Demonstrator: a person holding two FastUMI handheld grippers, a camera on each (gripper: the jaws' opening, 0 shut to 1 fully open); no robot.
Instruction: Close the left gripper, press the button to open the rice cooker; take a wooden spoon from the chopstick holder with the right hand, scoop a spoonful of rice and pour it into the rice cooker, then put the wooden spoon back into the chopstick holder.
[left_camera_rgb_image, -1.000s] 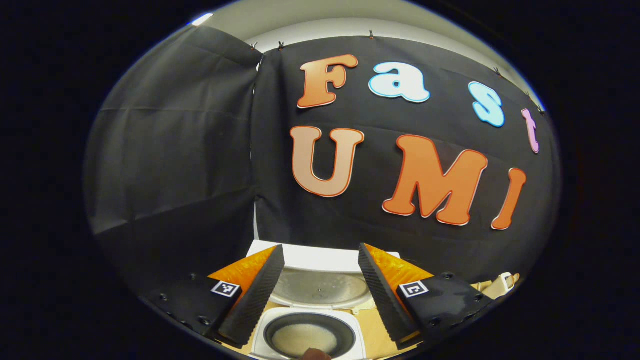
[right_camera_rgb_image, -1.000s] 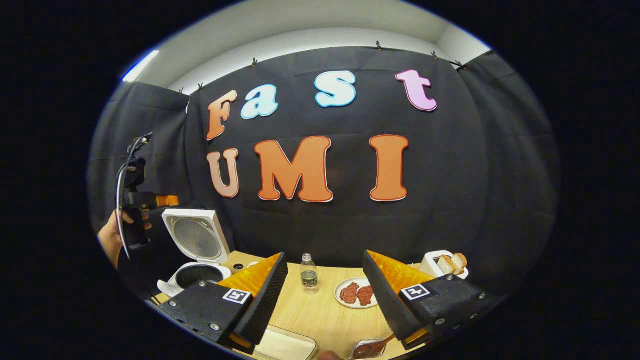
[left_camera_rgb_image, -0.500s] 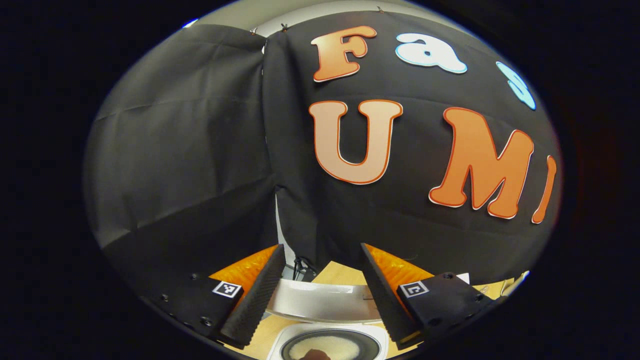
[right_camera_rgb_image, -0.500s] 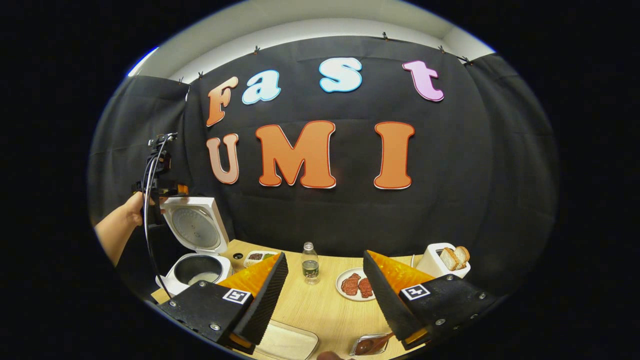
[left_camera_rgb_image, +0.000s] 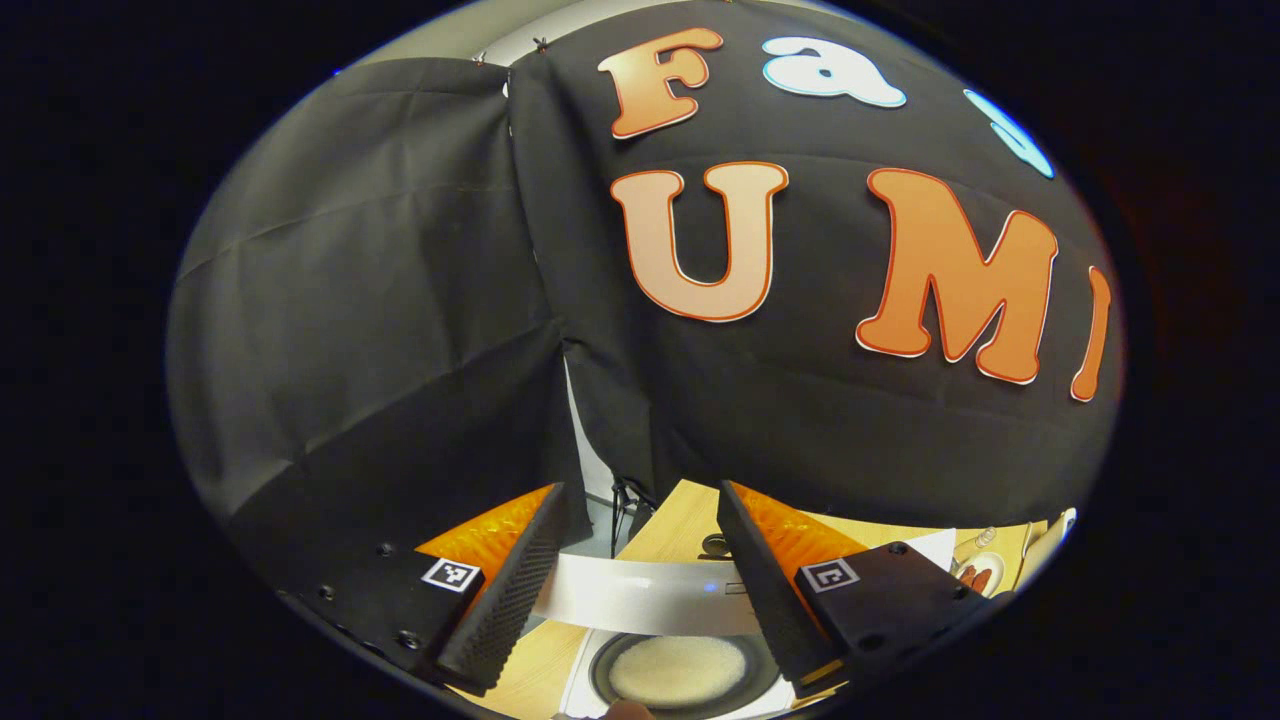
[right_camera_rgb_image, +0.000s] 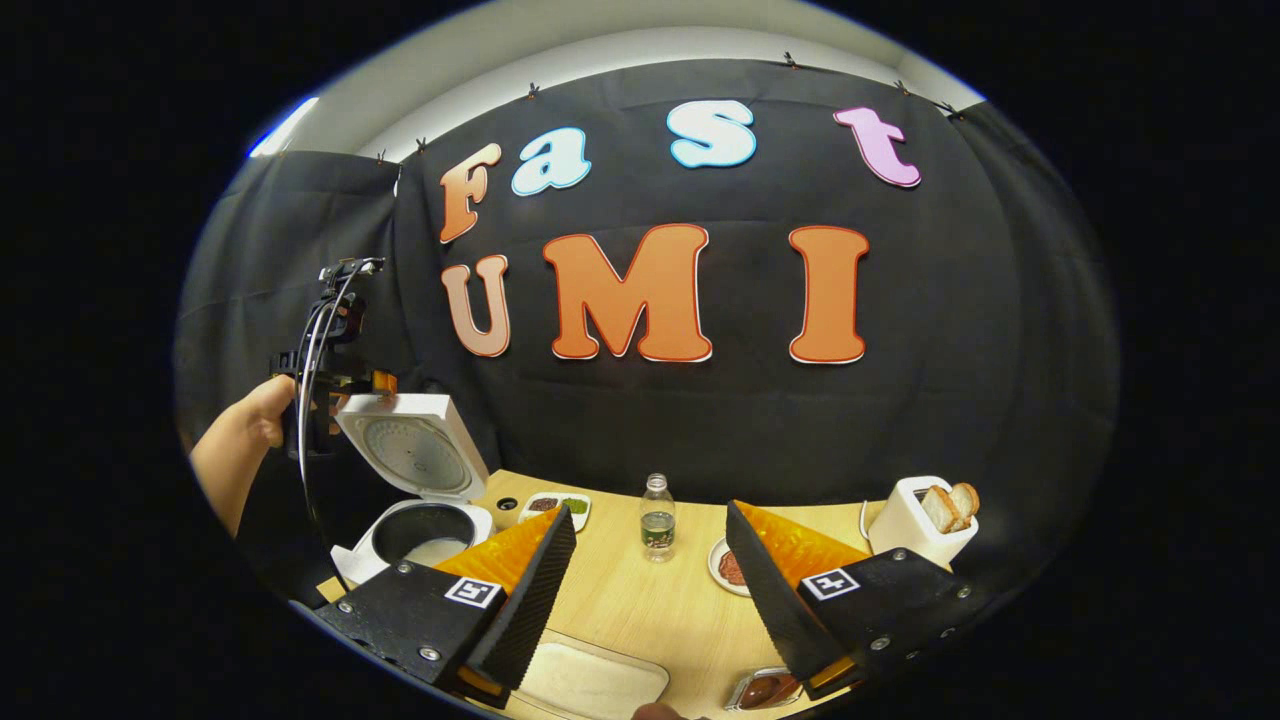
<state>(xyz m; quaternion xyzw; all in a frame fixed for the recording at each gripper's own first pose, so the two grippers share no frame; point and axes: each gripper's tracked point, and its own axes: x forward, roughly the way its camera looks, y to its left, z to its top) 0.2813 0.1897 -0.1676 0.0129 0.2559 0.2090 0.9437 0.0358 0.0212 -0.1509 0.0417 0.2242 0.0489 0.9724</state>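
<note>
Rice cooker open at the left end of the worktop, both tongs spread and holding nothing.

We see the rice cooker (right_camera_rgb_image: 425, 525) with its lid (right_camera_rgb_image: 415, 455) tipped up and back, inner face turned toward the right tongs (right_camera_rgb_image: 650, 590); the pot (left_camera_rgb_image: 680, 670) faces upward with white rice inside. Our left tongs (left_camera_rgb_image: 640, 570) hover over the lid's top edge, fingers pointing toward the booth wall. In the right gripper view, a hand (right_camera_rgb_image: 245, 430) holds the left tool level at the lid's top edge. A bottle (right_camera_rgb_image: 657, 520) and a toaster (right_camera_rgb_image: 920, 520) stand farther along the worktop (right_camera_rgb_image: 640, 610).
</note>
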